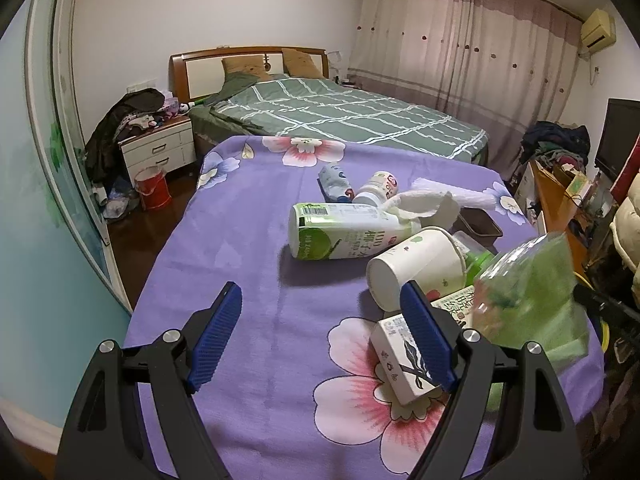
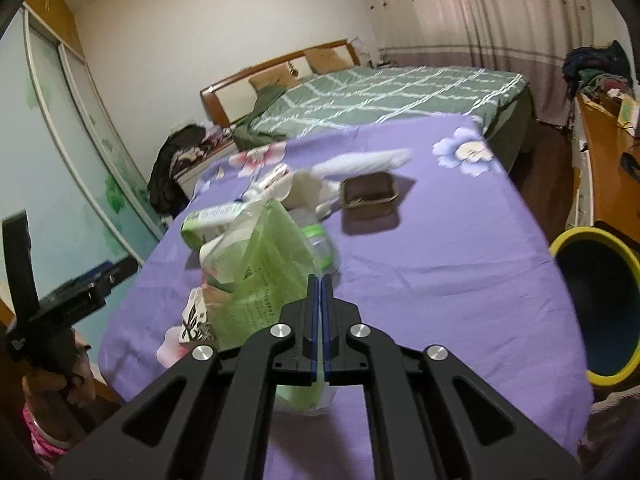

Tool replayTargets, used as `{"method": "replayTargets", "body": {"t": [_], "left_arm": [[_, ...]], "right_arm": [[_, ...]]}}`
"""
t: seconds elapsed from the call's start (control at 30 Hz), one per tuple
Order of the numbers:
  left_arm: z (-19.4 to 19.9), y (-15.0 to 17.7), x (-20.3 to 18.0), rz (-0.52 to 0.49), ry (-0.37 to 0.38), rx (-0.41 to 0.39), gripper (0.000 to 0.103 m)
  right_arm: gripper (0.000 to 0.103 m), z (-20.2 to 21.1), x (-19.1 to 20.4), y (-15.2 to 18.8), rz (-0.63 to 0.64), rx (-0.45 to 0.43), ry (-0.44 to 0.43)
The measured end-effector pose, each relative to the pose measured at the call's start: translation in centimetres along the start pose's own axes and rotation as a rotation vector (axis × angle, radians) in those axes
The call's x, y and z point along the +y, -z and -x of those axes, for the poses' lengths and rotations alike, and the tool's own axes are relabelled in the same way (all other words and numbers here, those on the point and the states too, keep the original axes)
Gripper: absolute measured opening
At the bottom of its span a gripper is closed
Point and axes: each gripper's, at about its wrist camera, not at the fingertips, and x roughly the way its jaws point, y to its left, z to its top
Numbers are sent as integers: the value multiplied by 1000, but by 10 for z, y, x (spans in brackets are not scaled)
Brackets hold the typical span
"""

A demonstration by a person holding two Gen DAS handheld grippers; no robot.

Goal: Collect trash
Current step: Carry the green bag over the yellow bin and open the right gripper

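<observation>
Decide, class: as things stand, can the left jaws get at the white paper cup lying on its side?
Probably yes: the left gripper is open, the paper cup lies just ahead with its base facing it, though the small carton sits close by.

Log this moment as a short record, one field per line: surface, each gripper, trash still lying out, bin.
surface: table under a purple floral cloth
left gripper: open, empty, above the cloth
right gripper: fingers shut on a green plastic bag, which looks lifted off the cloth
trash still out: green-and-white bottle on its side, paper cup tipped over, small white carton, crumpled tissue, brown tray
bin: yellow-rimmed bin beside the table, on the right
</observation>
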Motion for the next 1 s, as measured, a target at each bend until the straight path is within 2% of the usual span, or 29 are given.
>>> {"method": "replayTargets", "body": {"t": [0.33,0.63,0.8,1.0], "left_arm": [[2,1,-11,-21,8,2,80],[1,3,-23,-42,17,9,80],[0,3,-31,-51,23,12,80],[0,3,-40,-67,30,16,80]], "right_arm": [[1,37,-48,-12,-76,-104,122],[1,68,-119,-16,-196,-187,290],[1,75,-162,-17,-260,-205,393],[1,81,-198,-14,-321,-223,471]]}}
